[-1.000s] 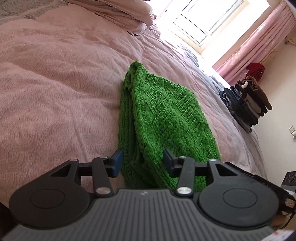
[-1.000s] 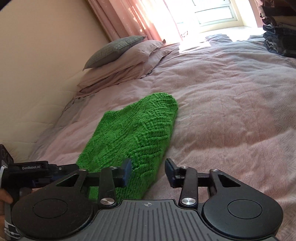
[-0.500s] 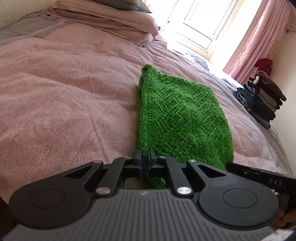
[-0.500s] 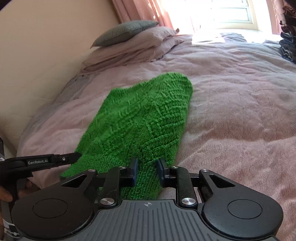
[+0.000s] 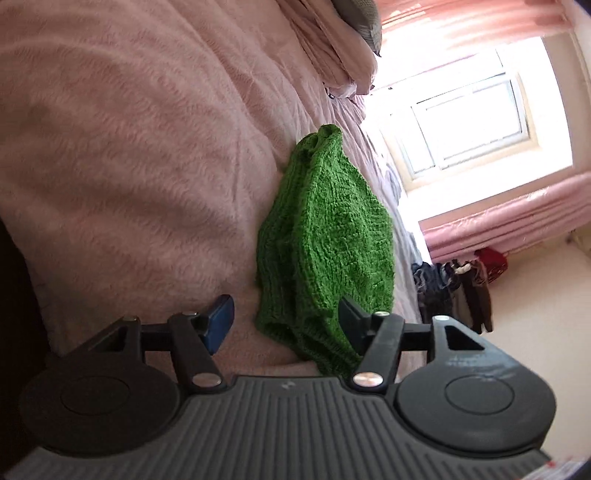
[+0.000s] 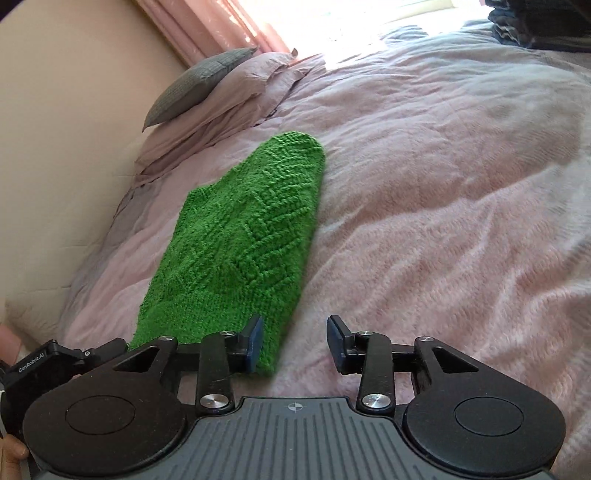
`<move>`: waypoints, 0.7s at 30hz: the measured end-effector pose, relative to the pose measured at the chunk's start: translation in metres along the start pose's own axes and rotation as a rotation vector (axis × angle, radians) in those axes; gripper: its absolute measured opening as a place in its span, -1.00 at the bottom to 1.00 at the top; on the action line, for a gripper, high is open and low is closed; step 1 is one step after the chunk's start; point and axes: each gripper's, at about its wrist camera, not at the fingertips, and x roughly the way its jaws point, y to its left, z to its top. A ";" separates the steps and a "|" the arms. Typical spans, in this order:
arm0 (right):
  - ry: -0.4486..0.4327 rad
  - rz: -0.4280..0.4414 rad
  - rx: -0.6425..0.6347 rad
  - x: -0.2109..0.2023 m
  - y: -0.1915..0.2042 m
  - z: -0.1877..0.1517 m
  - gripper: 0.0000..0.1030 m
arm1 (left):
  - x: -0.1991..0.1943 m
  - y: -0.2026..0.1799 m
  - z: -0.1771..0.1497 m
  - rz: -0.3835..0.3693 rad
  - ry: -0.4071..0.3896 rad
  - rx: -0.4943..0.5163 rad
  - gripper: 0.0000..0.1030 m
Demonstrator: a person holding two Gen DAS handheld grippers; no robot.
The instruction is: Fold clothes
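So, left wrist view first: one green knit garment (image 5: 325, 240), folded into a long narrow strip, lies on the pink bedspread (image 5: 129, 147) at frame centre. Left gripper (image 5: 286, 321) is at lower centre, jaws opening; two blue pads spread, near end of the knit sits between them, but the pads aren't pressing it. View is rolled, so the one window (image 5: 476, 122) sits upper right with pink curtains (image 5: 517, 218) below it. One stack of dark folded clothes (image 5: 454, 291) at right of centre, one red item (image 5: 493, 260) just above it. Pillows (image 5: 343, 44) at top centre, count unclear here. No readable text in this view.

Right wrist view: same single green knit garment (image 6: 240, 240), centre-left, running from the lower middle up toward the pillows. Right gripper (image 6: 295, 341) at lower centre, jaws opening; the pad on the frame's left overlaps the garment's near corner, the other pad is over bare bedspread (image 6: 443, 203), nothing pinched. One grey pillow (image 6: 195, 85) on top of pale pink pillows (image 6: 236, 99), upper left. The other gripper's body (image 6: 48, 363) pokes in at lower left, white lettering reads "GenRobot.AI". A bit of a hand (image 6: 13, 450) shows at the lower left corner. Dark folded clothes (image 6: 535, 22) at upper right.
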 end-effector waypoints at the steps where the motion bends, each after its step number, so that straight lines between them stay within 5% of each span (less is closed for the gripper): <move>1: -0.001 0.001 0.012 -0.005 -0.003 -0.001 -0.32 | 0.005 0.003 0.000 -0.015 0.004 -0.024 0.11; 5: -0.013 -0.012 0.038 -0.014 -0.012 -0.001 -0.31 | 0.023 0.008 -0.001 -0.059 -0.002 -0.069 0.05; 8: -0.020 -0.030 0.049 -0.016 -0.017 -0.001 -0.31 | 0.032 0.003 0.001 -0.061 0.013 -0.049 -0.55; 10: -0.021 -0.041 0.045 -0.016 -0.020 0.002 -0.31 | 0.031 -0.009 0.006 -0.022 0.011 0.027 -0.71; 15: -0.029 -0.059 0.030 -0.015 -0.026 0.012 -0.31 | 0.007 -0.046 0.046 0.027 0.023 0.229 -0.78; 21: -0.011 -0.024 0.001 -0.008 -0.025 0.025 -0.31 | -0.034 -0.071 0.124 0.222 -0.065 0.504 -0.79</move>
